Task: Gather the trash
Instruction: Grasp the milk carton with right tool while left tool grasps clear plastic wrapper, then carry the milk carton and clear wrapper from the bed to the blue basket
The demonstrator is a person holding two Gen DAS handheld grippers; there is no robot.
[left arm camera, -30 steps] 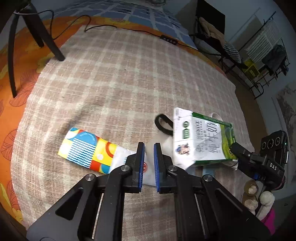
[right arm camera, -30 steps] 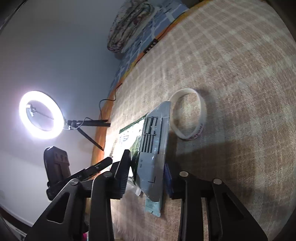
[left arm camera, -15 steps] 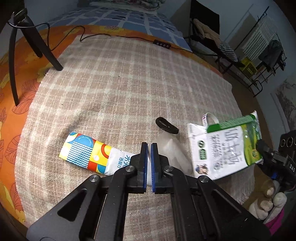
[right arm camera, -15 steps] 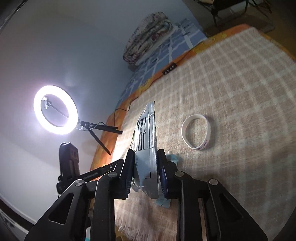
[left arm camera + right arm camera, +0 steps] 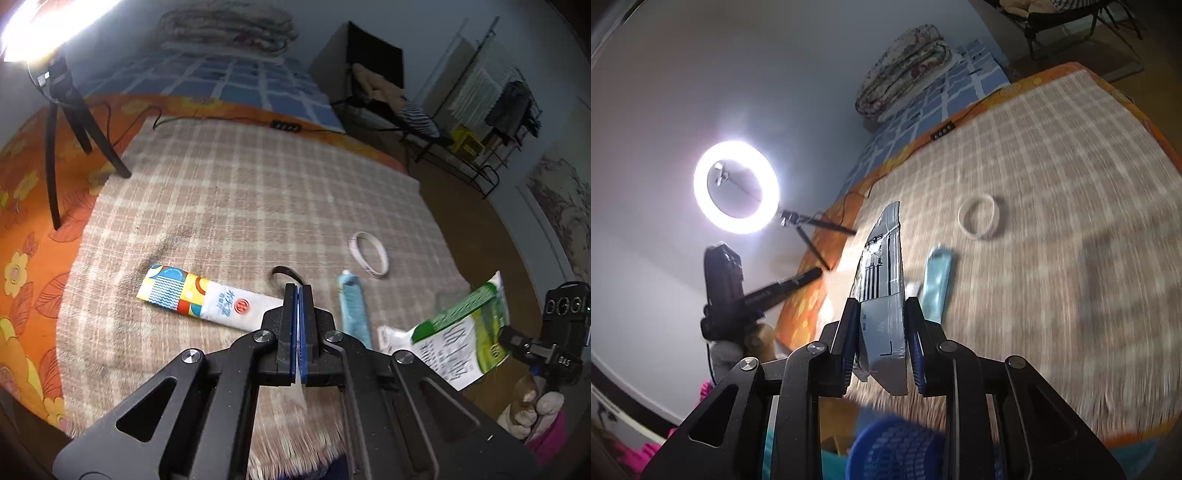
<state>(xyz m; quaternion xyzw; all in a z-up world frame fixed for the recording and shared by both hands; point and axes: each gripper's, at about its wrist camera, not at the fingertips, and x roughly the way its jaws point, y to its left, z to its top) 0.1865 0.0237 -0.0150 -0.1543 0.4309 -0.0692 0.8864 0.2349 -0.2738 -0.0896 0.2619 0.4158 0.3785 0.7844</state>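
My left gripper [image 5: 298, 291] is shut above the checked rug [image 5: 240, 192]; a thin clear plastic film seems pinched between its pads, mostly hidden under it. My right gripper [image 5: 881, 306] is shut on a flattened green and white milk carton [image 5: 882, 288], held in the air off the rug's near right corner and also seen as the carton [image 5: 461, 339] from the left wrist. On the rug lie a colourful wrapper [image 5: 207, 301], a blue tube [image 5: 352, 306], a white wristband [image 5: 369, 254], a black ring [image 5: 286, 275] and a small white sachet [image 5: 389, 334].
A blue mesh basket [image 5: 897, 450] sits just below the right gripper, off the rug's fringed edge. A ring light [image 5: 737, 186] on a tripod [image 5: 62, 122] stands at the far left with its cable. A chair and drying rack [image 5: 487, 110] stand at the back right.
The left gripper shut on the clear film and rose. The right gripper lifted the carton off the rug and pulled it back past the near edge, uncovering the blue tube and sachet.
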